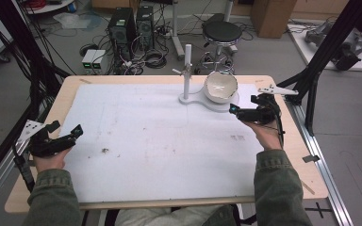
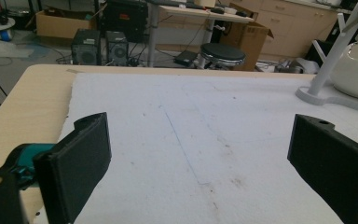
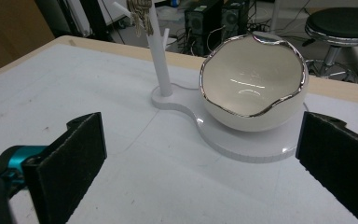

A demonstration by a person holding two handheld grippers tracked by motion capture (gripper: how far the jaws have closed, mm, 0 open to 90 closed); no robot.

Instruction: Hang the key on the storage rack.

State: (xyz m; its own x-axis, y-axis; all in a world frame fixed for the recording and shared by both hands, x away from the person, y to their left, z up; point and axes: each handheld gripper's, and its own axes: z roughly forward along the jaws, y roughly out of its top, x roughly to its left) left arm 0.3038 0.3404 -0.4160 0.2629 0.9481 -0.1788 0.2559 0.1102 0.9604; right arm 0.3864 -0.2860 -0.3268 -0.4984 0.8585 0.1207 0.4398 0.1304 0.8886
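Note:
A white egg-shaped bowl [image 1: 220, 86] with a jagged silver rim sits tilted on a flat white base [image 1: 202, 102], and a thin white post [image 1: 187, 70] with short pegs rises beside it. A small metal item [image 3: 139, 13] hangs from the post's top. My right gripper [image 1: 241, 107] hovers just right of the bowl, apart from it. In the right gripper view this gripper [image 3: 200, 154] is open toward the bowl [image 3: 254, 88] and holds nothing. My left gripper [image 1: 66, 128] rests at the table's left edge. The left gripper [image 2: 198, 149] is open above the bare white sheet [image 2: 191, 116].
A white foam sheet [image 1: 160, 141] covers most of the wooden table [image 1: 42, 188] and carries a small dark speck [image 1: 105, 150]. Black frame posts [image 1: 327, 42] stand at both sides. A stool [image 1: 221, 33] and computer towers [image 1: 122, 28] are on the floor behind.

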